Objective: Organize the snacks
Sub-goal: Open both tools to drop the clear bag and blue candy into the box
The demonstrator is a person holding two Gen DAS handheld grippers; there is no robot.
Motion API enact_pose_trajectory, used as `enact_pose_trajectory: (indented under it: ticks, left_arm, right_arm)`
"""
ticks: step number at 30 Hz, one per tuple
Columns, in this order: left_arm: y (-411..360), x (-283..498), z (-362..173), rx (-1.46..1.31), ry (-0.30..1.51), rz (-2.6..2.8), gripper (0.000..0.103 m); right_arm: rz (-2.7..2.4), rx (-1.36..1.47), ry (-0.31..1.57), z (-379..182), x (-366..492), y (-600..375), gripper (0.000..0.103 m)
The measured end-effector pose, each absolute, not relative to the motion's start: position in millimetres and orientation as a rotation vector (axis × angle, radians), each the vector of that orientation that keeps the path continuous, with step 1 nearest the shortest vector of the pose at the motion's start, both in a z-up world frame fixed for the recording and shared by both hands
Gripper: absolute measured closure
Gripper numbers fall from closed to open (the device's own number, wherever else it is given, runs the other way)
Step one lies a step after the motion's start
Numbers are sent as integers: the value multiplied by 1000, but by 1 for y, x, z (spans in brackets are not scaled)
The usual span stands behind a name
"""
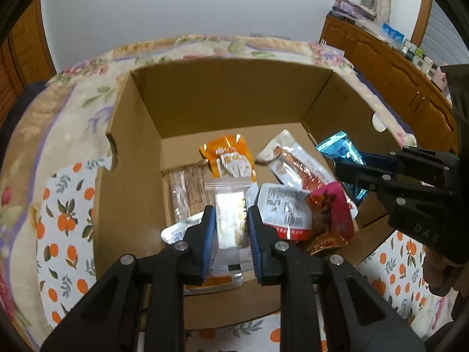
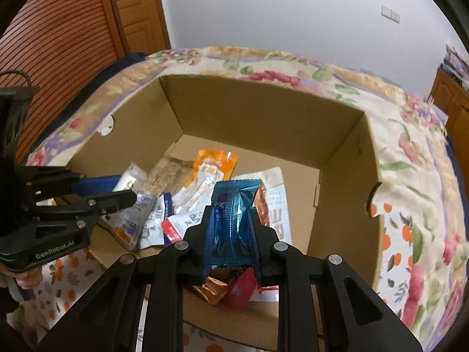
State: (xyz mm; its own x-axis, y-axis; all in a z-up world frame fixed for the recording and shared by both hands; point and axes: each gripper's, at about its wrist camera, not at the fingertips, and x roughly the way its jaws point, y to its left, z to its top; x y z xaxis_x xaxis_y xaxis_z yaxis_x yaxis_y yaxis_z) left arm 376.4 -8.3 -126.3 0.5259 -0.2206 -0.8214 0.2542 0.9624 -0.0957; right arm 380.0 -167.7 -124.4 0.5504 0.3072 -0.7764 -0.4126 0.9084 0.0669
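Snacks [image 1: 230, 220] [image 2: 231, 220] between fingers, above box [image 1: 222, 99]

White wall [image 1: 176, 6], wooden cabinets [image 1: 381, 58], slatted wooden door [image 2: 58, 29].

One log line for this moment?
left gripper: holds clear packet | right gripper: holds blue packet | both over cardboard box
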Motion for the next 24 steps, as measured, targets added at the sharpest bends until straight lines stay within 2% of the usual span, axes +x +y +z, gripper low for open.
enact_pose_trajectory:
  ticks: [13,16,17,19,24]
  left_arm:
    - [-8,375,-129,29,989,-276,81]
    - [-8,374,-127,42,974,-272,80]
    - [-9,373,-126,43,969,-273,70]
    - [-9,368,-121,37,960,-277,56]
    - [-10,358,-103,52,922,-262,56]
  right_arm:
    - [424,-91,970,-140,392,-167,81]
    - [418,-90,961,-140,388,-167,73]
    - [413,-93,954,-139,386,-167,72]
    - [419,-81,948,-137,383,-169,72]
    - [432,-81,914,-120,367,-171,72]
